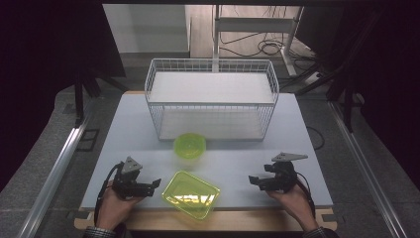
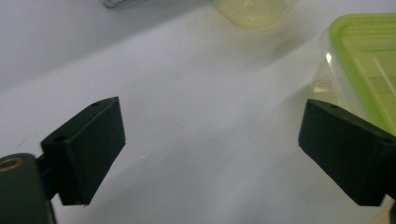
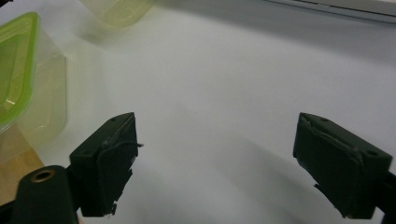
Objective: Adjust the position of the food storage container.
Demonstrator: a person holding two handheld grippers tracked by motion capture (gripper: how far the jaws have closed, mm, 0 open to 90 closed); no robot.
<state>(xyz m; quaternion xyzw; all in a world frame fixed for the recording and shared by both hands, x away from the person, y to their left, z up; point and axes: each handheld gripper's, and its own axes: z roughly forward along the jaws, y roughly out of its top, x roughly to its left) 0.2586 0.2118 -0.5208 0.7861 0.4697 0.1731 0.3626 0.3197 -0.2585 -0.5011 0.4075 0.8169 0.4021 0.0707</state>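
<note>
Either side of the lidded container (image 1: 191, 194), your left gripper (image 1: 154, 184) and right gripper (image 1: 253, 180) stand wide open, holding nothing. It probably overhangs the table (image 1: 297, 144) edge; a one-sided nudge could tip it off.

floor (image 1: 44, 124): grey carpet | far desk legs (image 1: 216, 37), loose cables (image 1: 267, 47) | dark curtains (image 1: 44, 44) on both sides
</note>
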